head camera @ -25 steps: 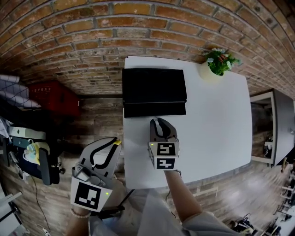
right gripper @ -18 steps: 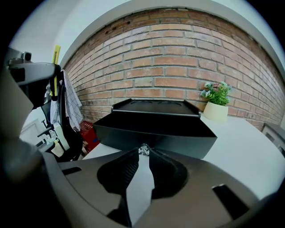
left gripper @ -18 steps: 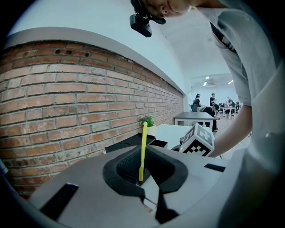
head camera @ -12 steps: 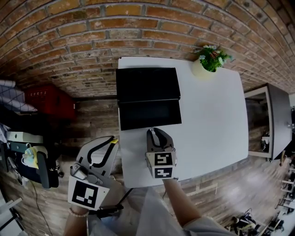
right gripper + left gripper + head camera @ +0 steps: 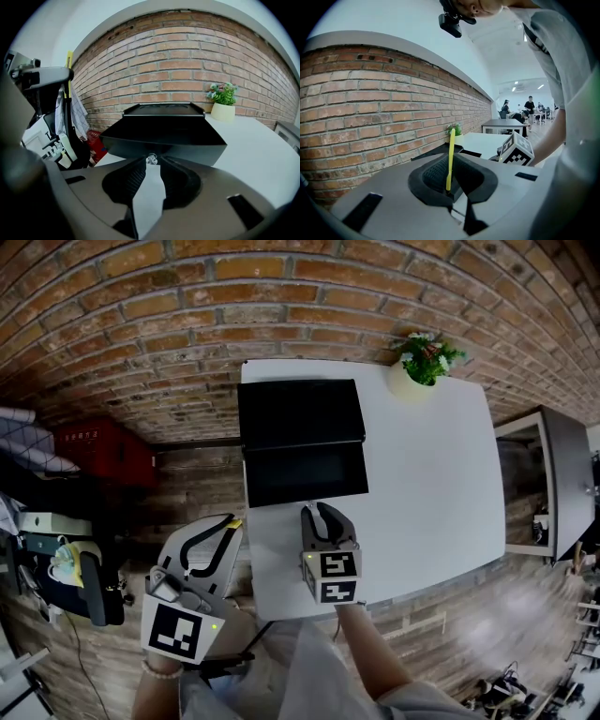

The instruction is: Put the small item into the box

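Overhead, 1 white table (image 5: pixel 431 484) against a brick wall (image 5: pixel 281 296), w/ 1 black box (image 5: pixel 305 474) at its wall-side left corner. The box shows 2 black parts, an open tray nearer the person and a flat panel behind it toward the wall.

Grippers, 2:
- Right gripper (image 5: pixel 322 510) sits over the table just on the person's side of the box, jaws pointing at the tray's near wall (image 5: pixel 159 140). In the right gripper view the jaws are pinched nearly together on 1 small clear bead (image 5: pixel 151 158), held at the very tips, just short of the box and outside it.
- Left gripper (image 5: pixel 225 524) hangs off the table, left of the box and nearer the person. Its jaws are clamped on 1 thin yellow strip (image 5: pixel 450 159), which stands up out of them; same strip tip seen from the head view (image 5: pixel 235 524).

Other items: 1 potted plant (image 5: pixel 424 357) at the table corner right of the box, by the wall, well apart from it; green leaves w/ small flowers in a pale pot (image 5: pixel 223 112). 1 red crate (image 5: pixel 98 446) on the floor left of the box, beyond the table.
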Demonstrator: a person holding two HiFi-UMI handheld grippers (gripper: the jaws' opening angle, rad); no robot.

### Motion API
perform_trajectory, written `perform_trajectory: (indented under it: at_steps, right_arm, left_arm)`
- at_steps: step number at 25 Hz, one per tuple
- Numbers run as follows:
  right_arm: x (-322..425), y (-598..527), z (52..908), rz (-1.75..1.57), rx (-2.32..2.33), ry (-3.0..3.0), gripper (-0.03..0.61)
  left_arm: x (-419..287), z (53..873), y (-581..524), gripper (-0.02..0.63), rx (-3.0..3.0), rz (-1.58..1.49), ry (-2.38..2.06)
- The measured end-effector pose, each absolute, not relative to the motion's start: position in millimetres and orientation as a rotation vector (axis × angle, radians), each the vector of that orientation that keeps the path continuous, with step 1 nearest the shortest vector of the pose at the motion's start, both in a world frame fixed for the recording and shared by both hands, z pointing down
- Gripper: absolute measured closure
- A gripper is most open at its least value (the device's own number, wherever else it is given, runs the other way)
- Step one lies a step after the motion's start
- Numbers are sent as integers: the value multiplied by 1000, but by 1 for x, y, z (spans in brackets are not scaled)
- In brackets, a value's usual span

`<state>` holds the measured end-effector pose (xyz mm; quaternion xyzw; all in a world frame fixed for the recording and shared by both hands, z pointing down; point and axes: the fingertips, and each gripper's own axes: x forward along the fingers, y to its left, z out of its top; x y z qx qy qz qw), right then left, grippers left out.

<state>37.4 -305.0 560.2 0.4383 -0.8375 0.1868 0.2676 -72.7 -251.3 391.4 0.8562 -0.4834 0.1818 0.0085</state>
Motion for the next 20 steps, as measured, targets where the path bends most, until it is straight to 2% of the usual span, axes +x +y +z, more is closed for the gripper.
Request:
perform_trajectory:
  at_steps: [4,10,20]
  right_arm:
    - [50,-306,534,450,1248,-2269,485]
    - [73,-313,466,306,1393,-2347,522]
    - [126,-310,373,179,1608,-2367,525]
  left_arm:
    - [-73,377,-253,574,2709,561,-1525]
    - [-68,351,-255,574,2747,507,-1558]
    - [-55,306,-256,574,2825,462,-1588]
